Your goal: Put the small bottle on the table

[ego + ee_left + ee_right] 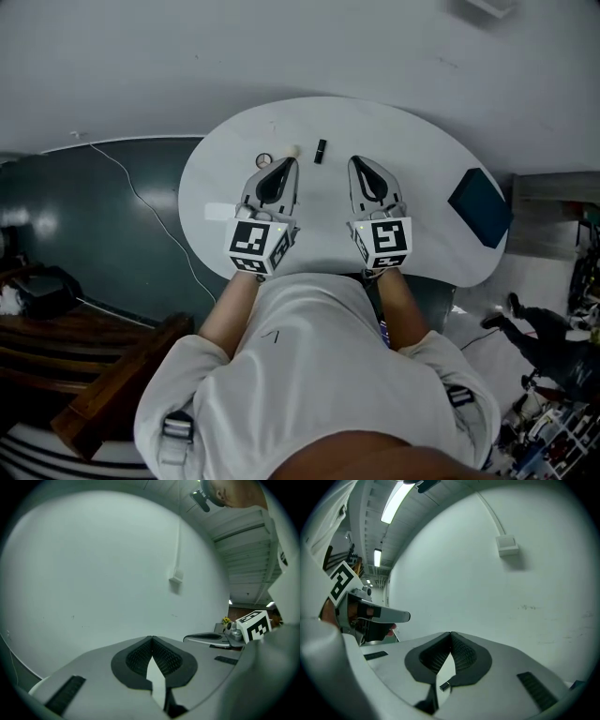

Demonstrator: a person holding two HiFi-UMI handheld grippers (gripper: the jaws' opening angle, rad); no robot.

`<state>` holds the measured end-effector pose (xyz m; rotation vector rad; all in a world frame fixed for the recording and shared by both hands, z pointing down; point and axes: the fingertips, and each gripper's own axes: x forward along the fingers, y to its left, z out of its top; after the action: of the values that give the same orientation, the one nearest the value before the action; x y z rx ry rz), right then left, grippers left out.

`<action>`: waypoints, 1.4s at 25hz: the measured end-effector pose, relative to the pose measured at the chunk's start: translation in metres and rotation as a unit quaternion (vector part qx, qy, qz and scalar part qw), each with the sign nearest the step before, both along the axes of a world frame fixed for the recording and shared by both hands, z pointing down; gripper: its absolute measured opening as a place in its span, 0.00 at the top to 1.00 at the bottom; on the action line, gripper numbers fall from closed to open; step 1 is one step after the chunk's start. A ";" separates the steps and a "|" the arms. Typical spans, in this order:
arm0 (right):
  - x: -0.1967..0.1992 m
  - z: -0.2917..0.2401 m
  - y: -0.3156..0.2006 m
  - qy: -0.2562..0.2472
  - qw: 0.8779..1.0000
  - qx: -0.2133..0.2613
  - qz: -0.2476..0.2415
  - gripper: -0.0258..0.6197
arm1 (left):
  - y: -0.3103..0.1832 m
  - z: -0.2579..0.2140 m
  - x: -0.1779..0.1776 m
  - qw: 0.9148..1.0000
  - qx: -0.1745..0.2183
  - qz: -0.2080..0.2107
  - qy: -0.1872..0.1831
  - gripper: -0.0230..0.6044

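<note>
Bottle (321, 150) on table (422, 169) points toward far edge.

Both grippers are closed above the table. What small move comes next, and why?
Probably draw both back. The left gripper and right gripper are shut on nothing, and a small dark thing, possibly the bottle, already sits on the table just beyond them.

A bare workroom or lab rather than a home; a white oval table (431, 239) stands on a dark green floor (94, 225) against a plain white wall (141, 66); strip lights (396, 501) line the ceiling; surface conduit drops to a wall box (507, 545); equipment clutter (553, 412) lies beyond the table's right edge.
</note>
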<state>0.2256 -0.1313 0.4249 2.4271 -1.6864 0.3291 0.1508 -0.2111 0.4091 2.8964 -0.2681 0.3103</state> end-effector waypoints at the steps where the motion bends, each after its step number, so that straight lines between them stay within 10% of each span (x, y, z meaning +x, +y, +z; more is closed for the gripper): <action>1: 0.000 -0.006 0.000 0.004 1.000 0.005 0.000 0.96 | 0.000 -0.005 0.000 1.000 0.006 0.000 0.003 0.94; 35: -0.004 -0.037 0.001 0.022 1.000 0.022 0.002 0.96 | -0.007 -0.019 -0.005 0.999 0.043 -0.010 0.010 0.94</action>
<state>0.2217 -0.1308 0.3874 2.4505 -1.6884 0.2404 0.1459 -0.2177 0.3900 2.9786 -0.3131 0.2714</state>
